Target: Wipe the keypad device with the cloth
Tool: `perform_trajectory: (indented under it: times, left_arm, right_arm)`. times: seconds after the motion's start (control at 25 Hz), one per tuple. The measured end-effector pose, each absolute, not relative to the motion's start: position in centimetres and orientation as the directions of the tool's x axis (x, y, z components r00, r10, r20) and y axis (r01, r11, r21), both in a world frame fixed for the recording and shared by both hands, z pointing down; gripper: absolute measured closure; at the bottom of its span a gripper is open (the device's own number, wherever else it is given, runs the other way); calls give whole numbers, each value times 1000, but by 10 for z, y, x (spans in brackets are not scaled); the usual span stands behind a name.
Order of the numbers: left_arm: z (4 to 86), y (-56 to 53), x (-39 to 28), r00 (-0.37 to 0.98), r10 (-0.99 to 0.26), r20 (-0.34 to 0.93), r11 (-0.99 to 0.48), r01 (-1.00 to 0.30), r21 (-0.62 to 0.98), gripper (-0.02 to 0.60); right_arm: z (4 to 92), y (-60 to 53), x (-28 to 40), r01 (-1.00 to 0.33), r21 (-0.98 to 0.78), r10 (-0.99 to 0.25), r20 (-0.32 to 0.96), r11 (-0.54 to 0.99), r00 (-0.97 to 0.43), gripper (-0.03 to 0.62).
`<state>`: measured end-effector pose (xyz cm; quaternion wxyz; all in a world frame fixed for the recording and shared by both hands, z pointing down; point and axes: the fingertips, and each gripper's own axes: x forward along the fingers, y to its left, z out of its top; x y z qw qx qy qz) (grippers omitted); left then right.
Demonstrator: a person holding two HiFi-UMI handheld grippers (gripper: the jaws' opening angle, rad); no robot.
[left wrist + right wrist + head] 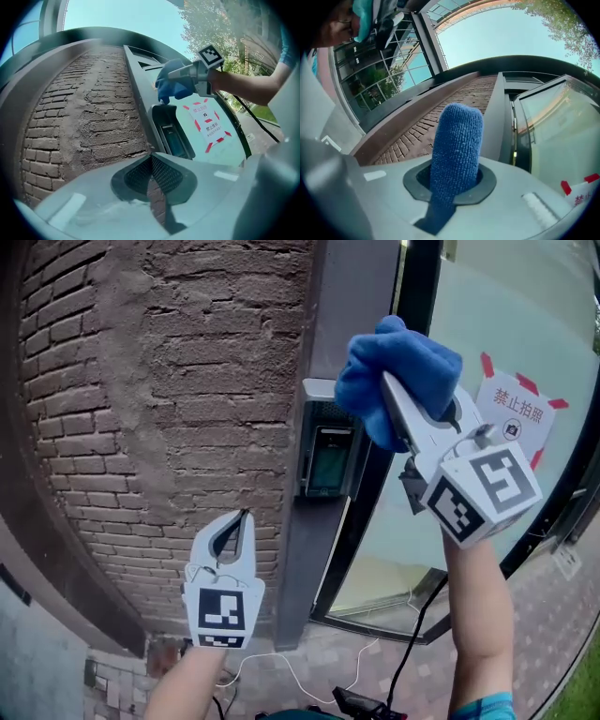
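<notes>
The right gripper (392, 395), arm raised high, grips a cloth (403, 357); the left gripper (240, 526) sits lower, jaws together, empty.

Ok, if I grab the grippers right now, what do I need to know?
Left gripper: shut, empty, held low in front of the brick wall.
Right gripper: shut on the blue cloth, held up high.
Keypad: on the grey post beside the wall. The cloth is at its top edge; I cannot tell if it is touching.
Done: the cloth is gripped and at the keypad.
Left: wipe down its front. How much is already wiped cannot be told.
</notes>
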<state>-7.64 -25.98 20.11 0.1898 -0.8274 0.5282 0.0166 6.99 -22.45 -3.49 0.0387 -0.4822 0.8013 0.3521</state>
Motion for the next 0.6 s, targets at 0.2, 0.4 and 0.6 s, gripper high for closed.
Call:
perform_trajectory:
  times: [0.2, 0.4, 0.6]
  left_arm:
    - [183, -258, -77, 406, -875, -262, -316, -892, -324, 589]
    - [177, -256, -71, 390, -878, -279, -300, -901, -313, 590]
    - [187, -266, -55, 400, -878, -263, -322, -900, -294, 589]
  right_arm:
    - [-39, -275, 31, -720, 596, -771, -249, 355, -586, 551]
    - [-20, -316, 18, -639, 679, -821, -93, 361, -563, 551]
    - [-14, -330, 51, -644, 694, -863, -67, 320, -501, 551]
